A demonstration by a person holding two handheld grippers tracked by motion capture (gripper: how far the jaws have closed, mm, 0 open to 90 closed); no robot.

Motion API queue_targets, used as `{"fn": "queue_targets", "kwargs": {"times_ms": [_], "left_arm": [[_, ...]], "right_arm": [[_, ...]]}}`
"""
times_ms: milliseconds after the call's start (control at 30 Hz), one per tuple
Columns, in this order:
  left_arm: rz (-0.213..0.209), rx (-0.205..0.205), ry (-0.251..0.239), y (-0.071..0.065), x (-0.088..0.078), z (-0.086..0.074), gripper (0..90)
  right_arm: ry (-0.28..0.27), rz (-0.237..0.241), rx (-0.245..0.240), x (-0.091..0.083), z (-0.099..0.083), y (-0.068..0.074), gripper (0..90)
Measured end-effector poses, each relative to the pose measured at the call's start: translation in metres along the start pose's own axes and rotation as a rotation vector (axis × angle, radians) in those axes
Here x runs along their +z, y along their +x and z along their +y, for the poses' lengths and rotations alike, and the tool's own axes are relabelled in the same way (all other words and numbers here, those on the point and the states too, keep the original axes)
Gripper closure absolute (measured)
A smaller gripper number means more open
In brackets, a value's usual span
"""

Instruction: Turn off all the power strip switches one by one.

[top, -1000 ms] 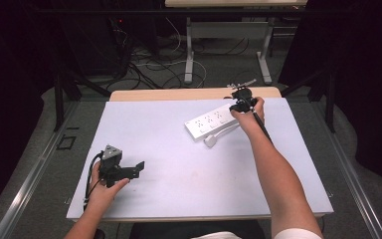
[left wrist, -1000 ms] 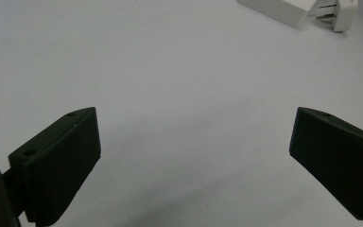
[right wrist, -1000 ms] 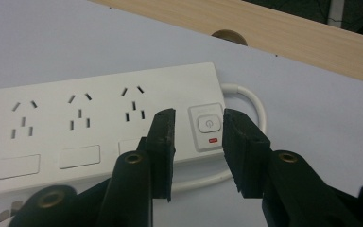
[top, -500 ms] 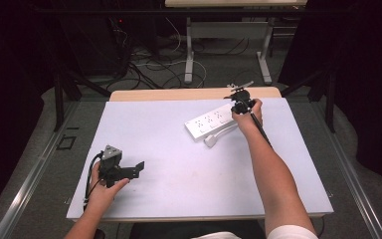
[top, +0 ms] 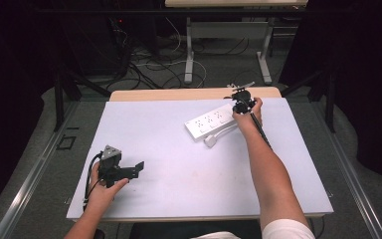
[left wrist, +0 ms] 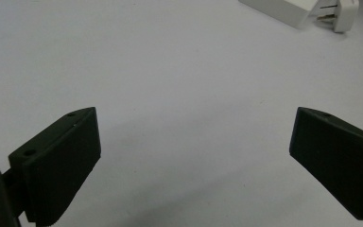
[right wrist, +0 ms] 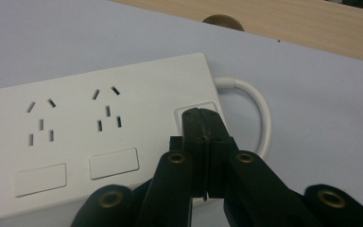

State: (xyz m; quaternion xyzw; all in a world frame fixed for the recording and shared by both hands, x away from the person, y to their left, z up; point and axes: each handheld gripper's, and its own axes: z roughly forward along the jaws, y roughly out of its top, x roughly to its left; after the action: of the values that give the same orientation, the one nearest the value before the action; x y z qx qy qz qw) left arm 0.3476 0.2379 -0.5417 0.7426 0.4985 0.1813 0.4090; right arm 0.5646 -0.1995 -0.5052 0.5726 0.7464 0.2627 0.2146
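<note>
While the left gripper [top: 138, 168] rests idle near the front left of the white table [top: 179, 199] with its jaws wide apart on nothing, the right gripper [right wrist: 202, 116], jaws just closed flat together, sets its tip on the end switch [right wrist: 194, 111] of the white power strip [top: 210, 121] at the far right. The press looks underway; whether it has clicked I cannot tell. Cables litter the dark floor [top: 149, 64] beyond.

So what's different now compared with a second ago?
The right gripper has just closed its jaws, with nothing between them; the tips sit at the power strip's end switch. The power strip, its plug and the open left gripper stayed as they were.
</note>
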Motion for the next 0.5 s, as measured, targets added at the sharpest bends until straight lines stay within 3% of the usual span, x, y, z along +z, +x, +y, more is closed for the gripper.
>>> {"fn": "queue_targets", "kwargs": {"times_ms": [500], "left_arm": [[-0.004, 0.005, 0.018, 0.001, 0.000, -0.001, 2.6]], "right_arm": [[0.012, -0.012, 0.008, 0.017, -0.003, 0.000, 90.0]]}}
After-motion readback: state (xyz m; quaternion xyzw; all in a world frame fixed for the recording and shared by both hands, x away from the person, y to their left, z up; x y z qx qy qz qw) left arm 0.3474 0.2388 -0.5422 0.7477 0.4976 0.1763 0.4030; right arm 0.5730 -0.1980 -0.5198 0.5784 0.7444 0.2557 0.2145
